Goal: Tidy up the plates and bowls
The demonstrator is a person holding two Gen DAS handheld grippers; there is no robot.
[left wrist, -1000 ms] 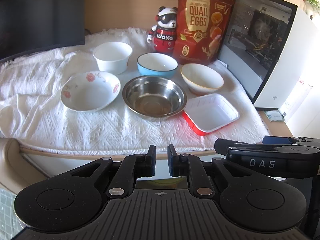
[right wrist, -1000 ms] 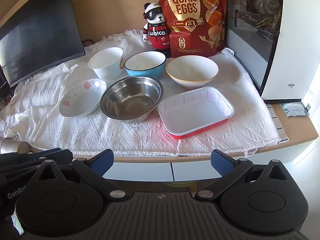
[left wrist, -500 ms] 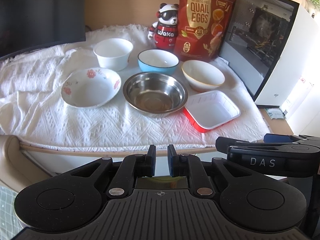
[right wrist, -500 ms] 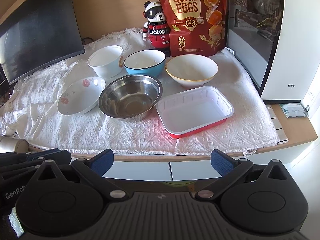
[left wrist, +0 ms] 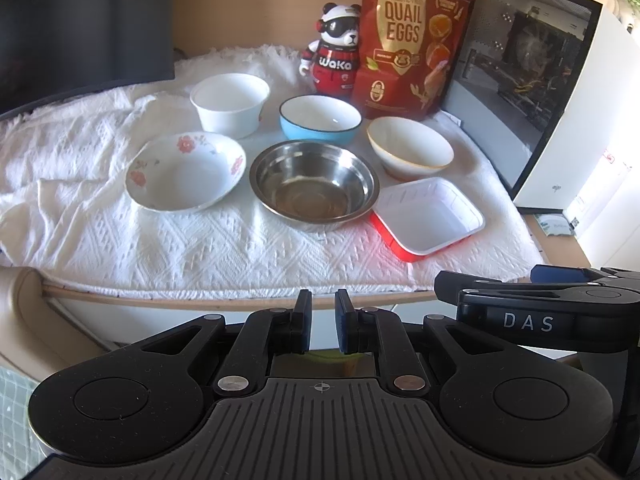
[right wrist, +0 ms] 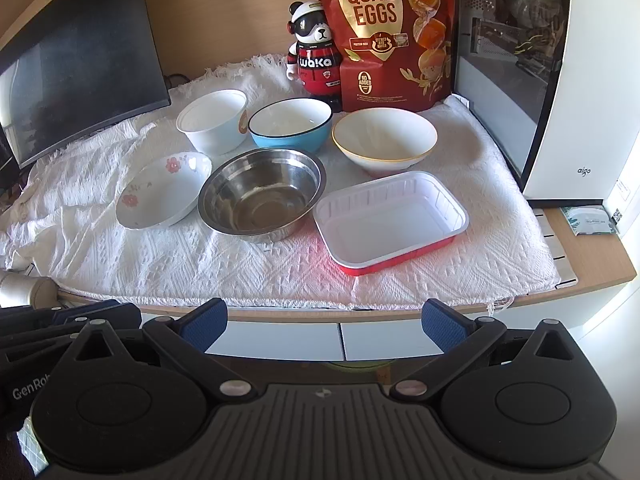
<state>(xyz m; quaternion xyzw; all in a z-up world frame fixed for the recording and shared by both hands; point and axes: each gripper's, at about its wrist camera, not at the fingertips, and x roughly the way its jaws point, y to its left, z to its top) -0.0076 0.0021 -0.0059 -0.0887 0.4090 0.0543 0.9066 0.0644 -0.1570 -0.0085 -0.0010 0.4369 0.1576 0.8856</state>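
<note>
Both grippers hang off the near edge of the bench, short of the white cloth, nothing touched yet. Left gripper: fingers nearly together, just a thin gap, nothing between them. Right gripper: fingers spread wide, also empty.

From the right gripper, the red tray sits nearest, at abt 12–1 o'clock, its long axis running slantwise, far-right corner higher in view. Steel bowl at 11, touching or just beside the tray's left rim — can't tell which. Floral dish further round at 10, tilted a bit.

From the left gripper, the steel bowl is dead ahead at 12, floral dish at 11, tray at 1.

Far row, left to right: white bowl, blue bowl, cream bowl, w/ the quail egg bag behind.

My guess: right hand is nearer the tray and cream bowl, left nearer the floral dish, but left must open first.
</note>
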